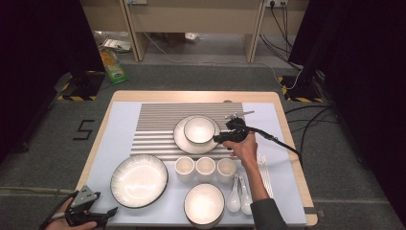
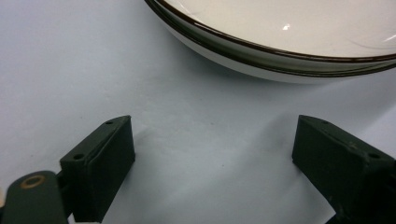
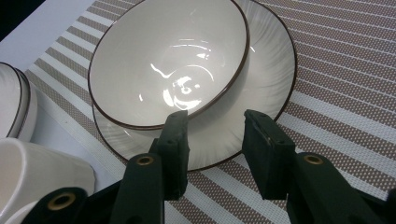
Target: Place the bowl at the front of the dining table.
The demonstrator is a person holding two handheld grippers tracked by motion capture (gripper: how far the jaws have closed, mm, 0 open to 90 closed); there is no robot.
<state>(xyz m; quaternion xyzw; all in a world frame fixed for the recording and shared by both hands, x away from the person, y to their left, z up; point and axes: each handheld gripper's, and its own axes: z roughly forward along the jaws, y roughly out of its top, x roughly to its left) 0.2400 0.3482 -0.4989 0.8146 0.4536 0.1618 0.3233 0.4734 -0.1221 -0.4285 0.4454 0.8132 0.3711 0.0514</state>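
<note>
On the striped mat a small bowl (image 3: 173,60) sits in a plate (image 3: 275,65), and the right tool (image 3: 212,133) hovers just beside the bowl's rim, jaws parted and gripping nothing. Down at the counter's (image 1: 191,96) near corner, the left tool (image 2: 212,149) rests released beside a large bowl (image 2: 289,42).

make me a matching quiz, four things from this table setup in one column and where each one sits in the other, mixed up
Things:
1. small bowl
2. three cups
3. two spoons
4. left tool

Places:
A. lying right of the near bowl
B. by the near left corner of the table, jaws open and empty
C. on a plate on the striped mat
D. in a row just nearer than the striped mat

Pairs: 1-C, 2-D, 3-A, 4-B
</note>
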